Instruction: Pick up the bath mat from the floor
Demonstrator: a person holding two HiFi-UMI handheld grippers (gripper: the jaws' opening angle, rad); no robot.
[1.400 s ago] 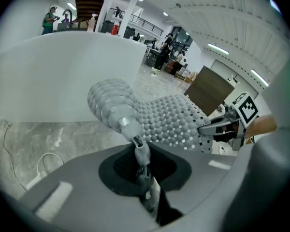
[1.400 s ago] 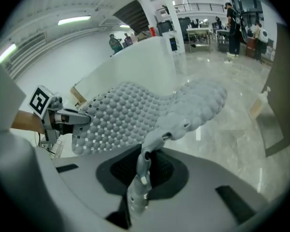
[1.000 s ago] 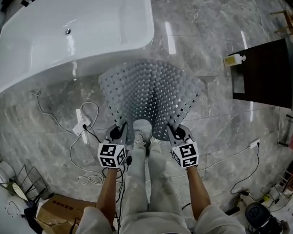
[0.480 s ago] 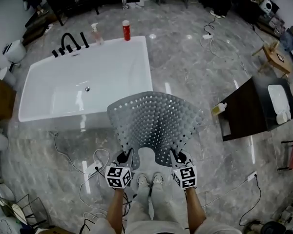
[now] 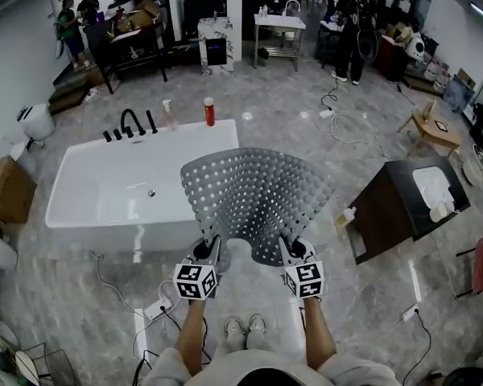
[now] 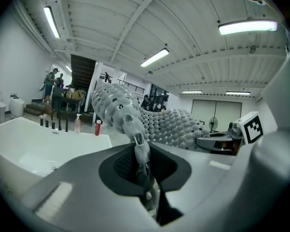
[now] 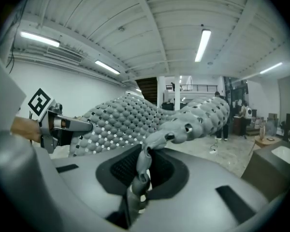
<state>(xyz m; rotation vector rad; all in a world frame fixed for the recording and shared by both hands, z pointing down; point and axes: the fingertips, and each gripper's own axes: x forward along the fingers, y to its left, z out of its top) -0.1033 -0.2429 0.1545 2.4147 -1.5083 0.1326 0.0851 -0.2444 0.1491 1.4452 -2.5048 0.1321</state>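
The grey perforated bath mat [image 5: 256,199] hangs in the air in front of me, held by its two near corners and fanned out away from me. My left gripper [image 5: 210,252] is shut on the mat's near left corner, and my right gripper [image 5: 286,252] is shut on its near right corner. In the left gripper view the mat [image 6: 150,120] runs out of the closed jaws, its edge pinched flat between them. The right gripper view shows the mat [image 7: 150,117] the same way, with the left gripper [image 7: 67,125] beyond it.
A white bathtub [image 5: 137,191] stands at the left, with black taps [image 5: 129,123], a spray bottle [image 5: 168,114] and a red can [image 5: 209,111] on its far rim. A dark cabinet [image 5: 394,207] stands at the right. Cables and a power strip [image 5: 157,310] lie on the marble floor. People stand far back.
Both grippers have risen together with the mat, which has come off the floor and now hangs in the air. The view has lifted with them, taking in the whole room.
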